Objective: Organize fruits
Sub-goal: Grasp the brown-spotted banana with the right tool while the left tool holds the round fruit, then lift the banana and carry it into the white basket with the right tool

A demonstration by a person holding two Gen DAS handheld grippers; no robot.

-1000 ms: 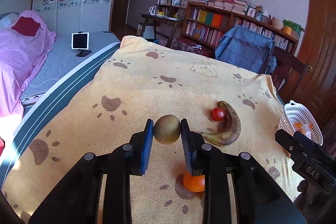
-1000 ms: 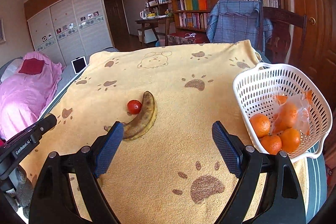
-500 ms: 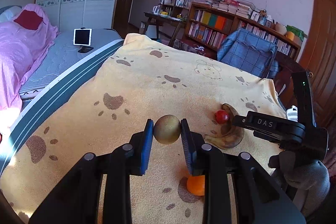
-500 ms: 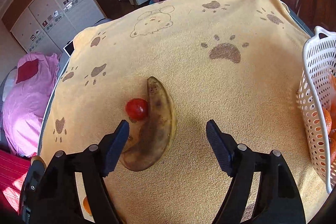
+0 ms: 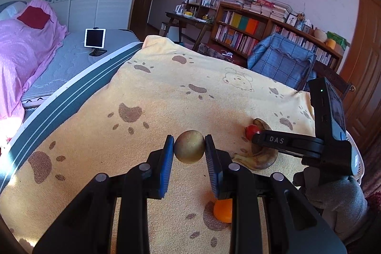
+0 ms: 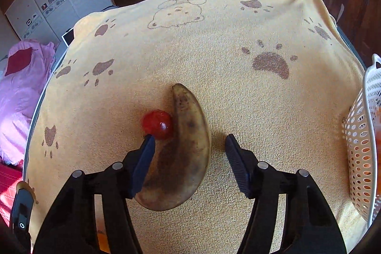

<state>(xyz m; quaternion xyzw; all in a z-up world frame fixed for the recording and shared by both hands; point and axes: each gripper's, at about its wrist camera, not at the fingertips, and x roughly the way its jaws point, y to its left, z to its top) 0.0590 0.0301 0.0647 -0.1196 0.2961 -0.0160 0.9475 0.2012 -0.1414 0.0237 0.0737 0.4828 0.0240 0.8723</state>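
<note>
So on the blanket (image 6: 238, 44), the tomato (image 6: 157, 124) sits right against the banana's (image 6: 183, 146) left side. The basket (image 6: 362, 146) is way off at the right edge, well apart from both. There's an orange (image 5: 223, 210) nearer the camera, on the blanket I think, half hidden behind the left gripper (image 5: 189, 146). Bookshelf (image 5: 257, 30) behind everything.

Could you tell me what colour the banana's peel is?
Dull yellow, heavily browned; the banana shows best in the right wrist view.
</note>
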